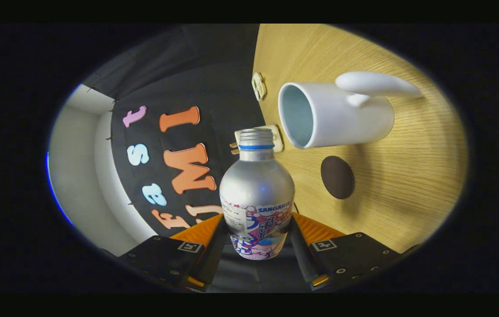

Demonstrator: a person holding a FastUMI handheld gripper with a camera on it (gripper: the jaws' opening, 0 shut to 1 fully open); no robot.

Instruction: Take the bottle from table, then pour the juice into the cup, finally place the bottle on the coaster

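Bottle (256,193) sits clamped between the two fingers of the tool (256,244), both pressing on its labelled lower body, so the first step, taking it from the worktop (412,185), looks done. The whole view is rolled over: the worktop stands like a wall on one side, which suggests the bottle is tipped well onto its side. Its threaded neck carries no cap and points toward 12 o'clock from the fingers. The white cup (335,115) lies at about 1 o'clock from the bottle's mouth, near but apart, with its open, pale inside turned toward the bottle. No juice can be seen flowing, so pouring seems in hand or just starting; whether any is in the cup cannot be told. The dark round coaster (337,177) lies bare at 3 o'clock from the bottle, just beside the cup, so placing the bottle on it is left.
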